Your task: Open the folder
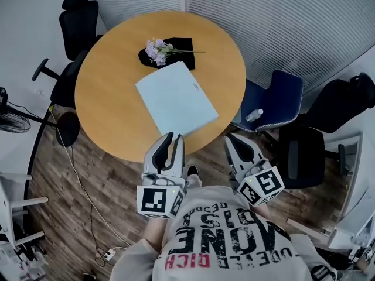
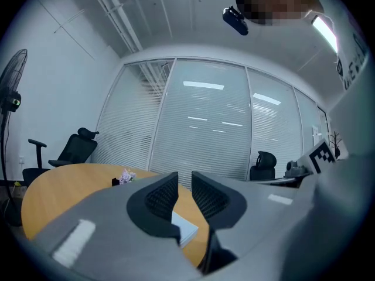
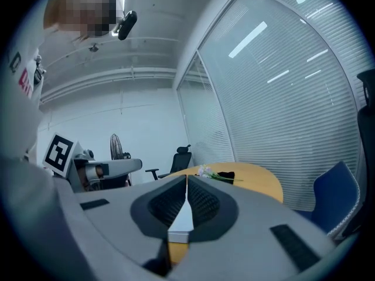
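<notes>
A pale blue folder (image 1: 176, 98) lies closed and flat on the round wooden table (image 1: 111, 98), one corner near the table's front edge. Both grippers are held off the table's near edge, pointing roughly level toward it. My left gripper (image 1: 174, 138) is just short of the folder's near corner, jaws open with a narrow gap and nothing between them. In the left gripper view (image 2: 184, 180) the folder (image 2: 185, 227) shows beyond the gap. My right gripper (image 1: 232, 138) is to the right of that corner, its tips together and holding nothing. In the right gripper view (image 3: 186, 180) the folder (image 3: 183, 218) appears behind the slit.
Purple flowers (image 1: 157, 50) lie on a black object (image 1: 183, 44) at the table's far side. A black office chair (image 1: 79, 16) stands at back left. A blue chair (image 1: 280, 98) with a bottle (image 1: 255, 115) and another black chair (image 1: 316, 139) stand right. A fan (image 1: 12, 119) and a floor cable are at the left.
</notes>
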`<state>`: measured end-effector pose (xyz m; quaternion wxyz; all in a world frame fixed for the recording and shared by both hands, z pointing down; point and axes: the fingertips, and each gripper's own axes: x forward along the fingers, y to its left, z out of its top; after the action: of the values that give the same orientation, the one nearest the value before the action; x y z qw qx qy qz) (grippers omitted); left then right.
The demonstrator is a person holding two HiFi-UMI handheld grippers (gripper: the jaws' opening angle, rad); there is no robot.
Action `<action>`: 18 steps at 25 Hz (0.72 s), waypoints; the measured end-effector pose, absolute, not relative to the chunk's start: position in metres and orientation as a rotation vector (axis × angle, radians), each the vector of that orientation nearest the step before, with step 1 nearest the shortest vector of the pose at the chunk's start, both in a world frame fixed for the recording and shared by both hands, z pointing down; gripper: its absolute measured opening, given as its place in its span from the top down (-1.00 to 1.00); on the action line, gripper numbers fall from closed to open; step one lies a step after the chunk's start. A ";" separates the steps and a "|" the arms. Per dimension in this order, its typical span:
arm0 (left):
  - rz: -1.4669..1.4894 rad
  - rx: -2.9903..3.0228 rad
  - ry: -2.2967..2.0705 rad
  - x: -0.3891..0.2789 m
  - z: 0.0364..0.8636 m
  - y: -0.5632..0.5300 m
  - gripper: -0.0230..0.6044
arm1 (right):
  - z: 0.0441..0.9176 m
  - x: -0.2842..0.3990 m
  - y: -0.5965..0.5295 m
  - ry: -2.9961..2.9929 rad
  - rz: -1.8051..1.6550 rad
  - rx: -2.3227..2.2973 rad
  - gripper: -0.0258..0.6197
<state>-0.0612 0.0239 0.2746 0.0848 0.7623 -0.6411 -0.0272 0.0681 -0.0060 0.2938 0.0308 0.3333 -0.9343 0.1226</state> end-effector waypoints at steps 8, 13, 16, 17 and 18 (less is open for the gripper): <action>-0.095 2.266 -1.879 -0.080 0.283 0.004 0.67 | 0.300 0.046 -0.026 -2.849 0.382 1.038 0.88; -0.100 2.241 -1.894 -0.090 0.287 -0.001 0.67 | 0.304 0.038 -0.031 -2.856 0.396 1.044 0.88; -0.097 2.228 -1.896 -0.095 0.291 -0.007 0.67 | 0.306 0.032 -0.038 -2.872 0.417 1.018 0.88; -0.097 2.219 -1.901 -0.097 0.292 -0.008 0.67 | 0.306 0.030 -0.041 -2.879 0.419 1.009 0.88; -0.096 2.213 -1.906 -0.098 0.293 -0.010 0.67 | 0.306 0.028 -0.043 -2.884 0.420 1.001 0.88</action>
<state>-0.0980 -0.0098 0.2928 0.1096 0.7528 -0.6483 -0.0327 0.0278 -0.0432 0.3058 0.0297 0.3248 -0.9354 0.1363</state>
